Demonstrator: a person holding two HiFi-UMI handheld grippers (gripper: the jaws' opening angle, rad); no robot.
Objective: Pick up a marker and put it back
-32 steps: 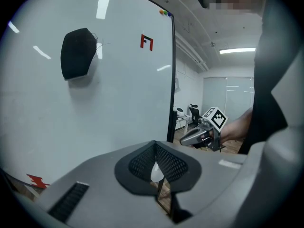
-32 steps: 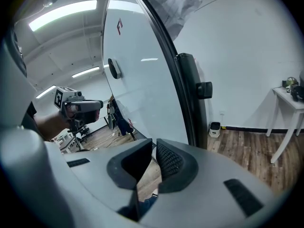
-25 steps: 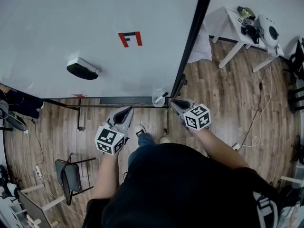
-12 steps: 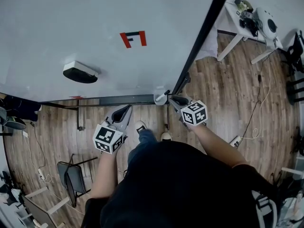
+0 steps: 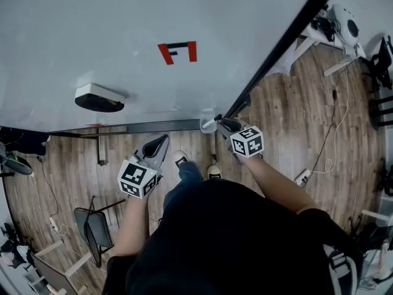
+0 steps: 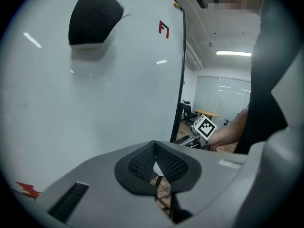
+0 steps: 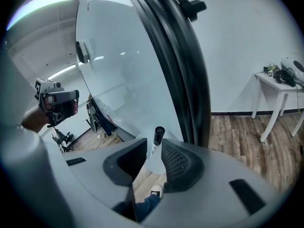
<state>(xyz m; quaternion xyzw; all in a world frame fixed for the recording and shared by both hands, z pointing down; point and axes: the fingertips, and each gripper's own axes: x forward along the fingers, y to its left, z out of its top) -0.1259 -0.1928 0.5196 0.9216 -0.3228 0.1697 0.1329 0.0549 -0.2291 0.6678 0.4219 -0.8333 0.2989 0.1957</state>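
Note:
A white marker with a black cap [image 7: 156, 139] stands upright between the jaws of my right gripper [image 7: 153, 161]. Those jaws have just been opening, and the pads stand a little apart from the marker on both sides. In the head view the marker [image 5: 212, 121] sits in a small white cup [image 5: 206, 126] at the whiteboard's lower right corner, with my right gripper [image 5: 223, 125] right against it. My left gripper [image 5: 157, 145] hangs lower left, in front of the board's bottom rail. Its pads meet with nothing between them [image 6: 156, 169].
The whiteboard [image 5: 123, 35] carries a black eraser [image 5: 95, 97] and a red F-shaped magnet [image 5: 178, 51]. Its black frame [image 5: 276, 54] runs up to the right. A folding chair [image 5: 92, 226] stands lower left and a white table [image 5: 334, 32] far right. My shoes [image 5: 179, 160] are below the rail.
My right gripper has sunk towards the cup and its jaws have spread around the marker. My left gripper has dropped slightly. The board fills more of the head view.

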